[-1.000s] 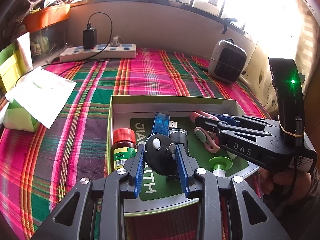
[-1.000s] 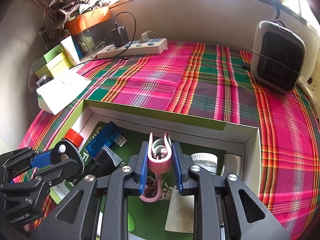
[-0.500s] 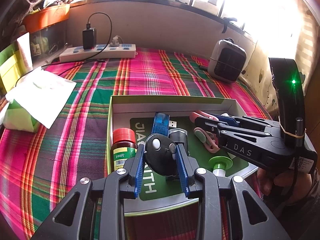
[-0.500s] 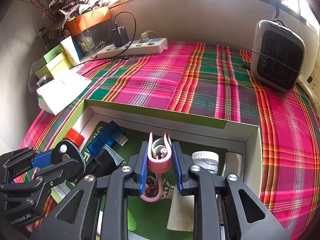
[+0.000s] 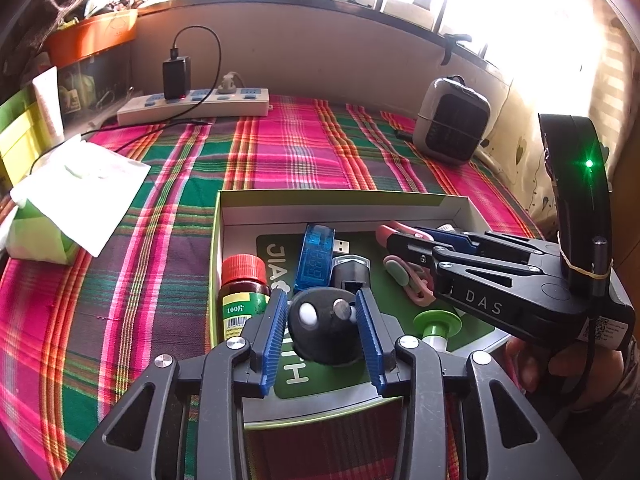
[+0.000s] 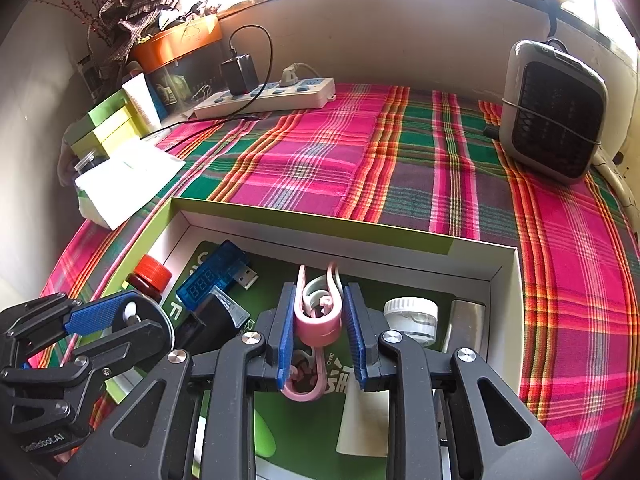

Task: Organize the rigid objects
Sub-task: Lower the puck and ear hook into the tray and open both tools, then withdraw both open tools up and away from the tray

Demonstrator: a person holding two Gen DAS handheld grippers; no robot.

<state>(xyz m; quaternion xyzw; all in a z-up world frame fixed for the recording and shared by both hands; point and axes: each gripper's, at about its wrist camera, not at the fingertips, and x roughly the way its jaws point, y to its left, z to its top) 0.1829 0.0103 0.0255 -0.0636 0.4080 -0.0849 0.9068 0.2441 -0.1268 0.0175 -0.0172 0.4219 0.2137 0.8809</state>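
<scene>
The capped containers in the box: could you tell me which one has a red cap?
The brown medicine bottle at the box's left wall; the small jar has a white lid.

The right gripper (image 5: pixel 404 240) says "DAS" on its side, the brown bottle (image 5: pixel 243 296) label reads "100片", the left gripper (image 6: pixel 100 316) has "GenRobot.AI", and the box (image 5: pixel 340 200) liner shows "JIA" (rest's covered).

box (image 5: pixel 224 216) centre frame on cloth (image 5: pixel 280 160) | bottle (image 5: pixel 243 284) in box's left | power strip (image 5: pixel 192 106) upper left | heater (image 5: pixel 452 126) upper right

L gripper (image 5: pixel 322 322), R gripper (image 6: pixel 319 322): jaws clamped (both loaded).
</scene>
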